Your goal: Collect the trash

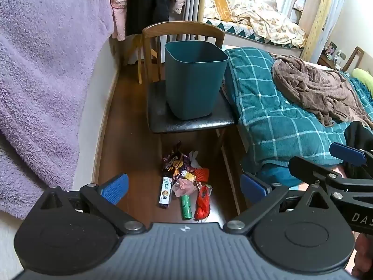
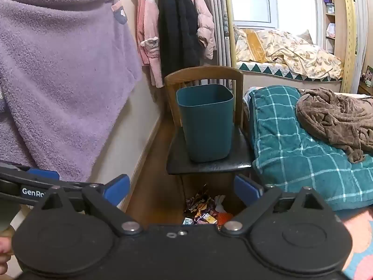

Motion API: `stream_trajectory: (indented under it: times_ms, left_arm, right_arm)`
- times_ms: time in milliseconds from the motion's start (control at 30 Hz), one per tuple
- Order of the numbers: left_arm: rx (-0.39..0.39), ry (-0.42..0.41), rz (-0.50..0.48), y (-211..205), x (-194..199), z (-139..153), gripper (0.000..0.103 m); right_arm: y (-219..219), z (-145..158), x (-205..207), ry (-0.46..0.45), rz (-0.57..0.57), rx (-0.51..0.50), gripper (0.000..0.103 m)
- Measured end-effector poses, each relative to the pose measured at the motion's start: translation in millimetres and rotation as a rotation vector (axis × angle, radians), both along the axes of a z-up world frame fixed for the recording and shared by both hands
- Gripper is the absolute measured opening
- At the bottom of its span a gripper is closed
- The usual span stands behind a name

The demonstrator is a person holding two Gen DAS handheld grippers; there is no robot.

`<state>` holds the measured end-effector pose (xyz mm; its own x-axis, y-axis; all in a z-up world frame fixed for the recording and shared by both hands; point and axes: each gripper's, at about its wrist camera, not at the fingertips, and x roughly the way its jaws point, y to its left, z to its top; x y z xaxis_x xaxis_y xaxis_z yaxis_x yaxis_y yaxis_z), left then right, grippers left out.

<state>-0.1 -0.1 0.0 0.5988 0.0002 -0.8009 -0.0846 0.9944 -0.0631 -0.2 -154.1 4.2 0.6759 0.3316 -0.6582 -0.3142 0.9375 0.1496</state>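
A dark teal waste bin (image 1: 194, 79) (image 2: 206, 121) stands upright on a chair's black seat (image 1: 163, 121) (image 2: 179, 163). On the wooden floor in front of the chair lies a heap of trash (image 1: 186, 182) (image 2: 205, 210): a purple snack wrapper (image 1: 172, 162), a white-and-blue box (image 1: 166, 192), a green roll (image 1: 186, 206), a red net bag (image 1: 203, 201), pink tissue (image 1: 184, 186). My left gripper (image 1: 184, 187) hangs open above the heap, touching nothing. My right gripper (image 2: 181, 190) is open too, higher and further back, its body hiding part of the heap.
A bed with a teal checked quilt (image 1: 275, 107) (image 2: 303, 158) and brown blanket (image 1: 321, 88) runs along the right. A purple fleece (image 1: 46, 70) (image 2: 58, 81) hangs at the left wall. Coats (image 2: 179, 23) hang behind the chair. The floor strip is narrow.
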Motion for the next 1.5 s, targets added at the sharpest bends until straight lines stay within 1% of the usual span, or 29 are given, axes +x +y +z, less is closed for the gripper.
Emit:
stream_trajectory:
  times_ms: [267, 300, 500, 667, 833, 1267, 1500]
  left_arm:
    - [-0.019, 0.005, 0.009, 0, -1, 1, 0.103]
    - [-0.026, 0.001, 0.016, 7, 0, 2, 0.103]
    - [-0.023, -0.02, 0.018, 3, -3, 6, 0.103]
    - [-0.026, -0.031, 0.015, 3, -3, 7, 0.103]
    - [-0.021, -0.045, 0.012, 3, -4, 11, 0.103]
    - [-0.029, -0.044, 0.016, 3, -3, 14, 0.103]
    - [-0.035, -0.021, 0.003, 2, -1, 10, 0.103]
  right_arm:
    - [0, 0, -1, -0.013, 0.007, -0.009, 0.097]
    - [0, 0, -2, -0.014, 0.009, -0.009, 0.097]
    - [0, 6, -3, -0.028, 0.024, -0.004, 0.096]
    - [-3, 4, -5, -0.042, 0.003, -0.003, 0.096]
    - [-4, 5, -3, -0.039, -0.015, -0.011, 0.092]
    - [-4, 6, 0, -0.038, -0.007, -0.007, 0.092]
    - [-6, 2, 2, -0.019, -0.015, -0.001, 0.092]
